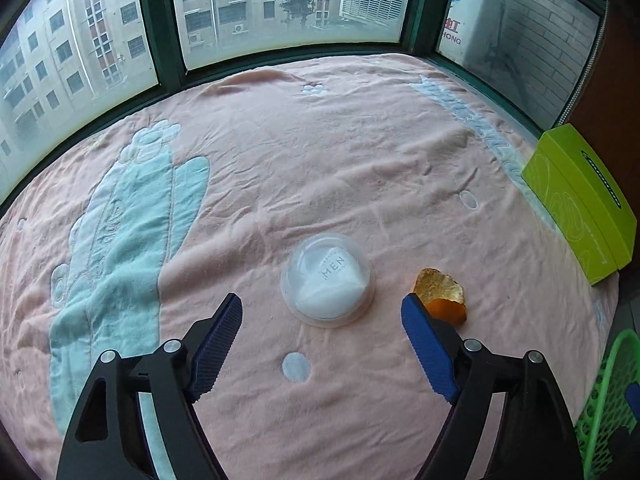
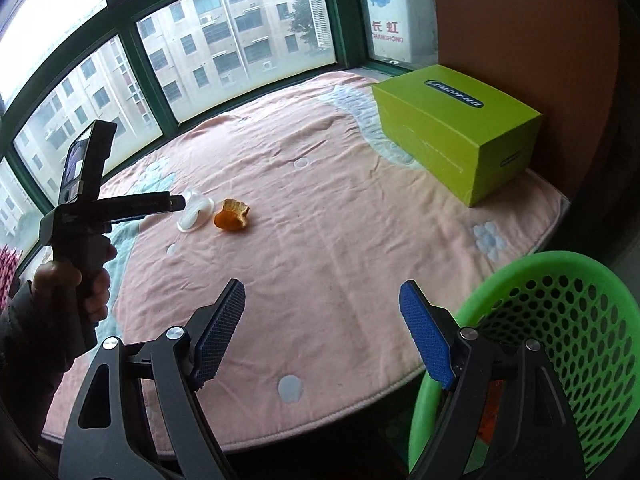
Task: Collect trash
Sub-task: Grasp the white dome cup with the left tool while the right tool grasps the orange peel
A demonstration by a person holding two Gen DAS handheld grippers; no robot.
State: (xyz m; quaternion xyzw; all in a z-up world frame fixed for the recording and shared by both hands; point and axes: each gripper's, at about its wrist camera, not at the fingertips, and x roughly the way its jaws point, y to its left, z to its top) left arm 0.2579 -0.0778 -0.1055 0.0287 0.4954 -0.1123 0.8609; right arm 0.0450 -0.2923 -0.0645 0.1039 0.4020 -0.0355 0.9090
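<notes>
A clear round plastic lid-like cup [image 1: 328,284] with white paper inside lies on the pink blanket [image 1: 320,160]. Beside it on the right lies a piece of orange peel [image 1: 440,290]. My left gripper [image 1: 322,304] hovers open just over the cup's near side, and its right fingertip is close to the peel. Seen from the right wrist, the left gripper [image 2: 178,203] points at the cup [image 2: 196,212], with the peel [image 2: 232,216] to its right. My right gripper [image 2: 322,292] is open and empty above the blanket's near edge, next to a green basket [image 2: 560,276].
A lime-green cardboard box [image 2: 452,120] stands at the far right by the brown wall, also visible in the left wrist view [image 1: 580,200]. Green-framed windows [image 1: 280,8] border the far side. A hand [image 2: 92,280] holds the left gripper's handle. The basket's mesh [image 1: 612,380] shows at right.
</notes>
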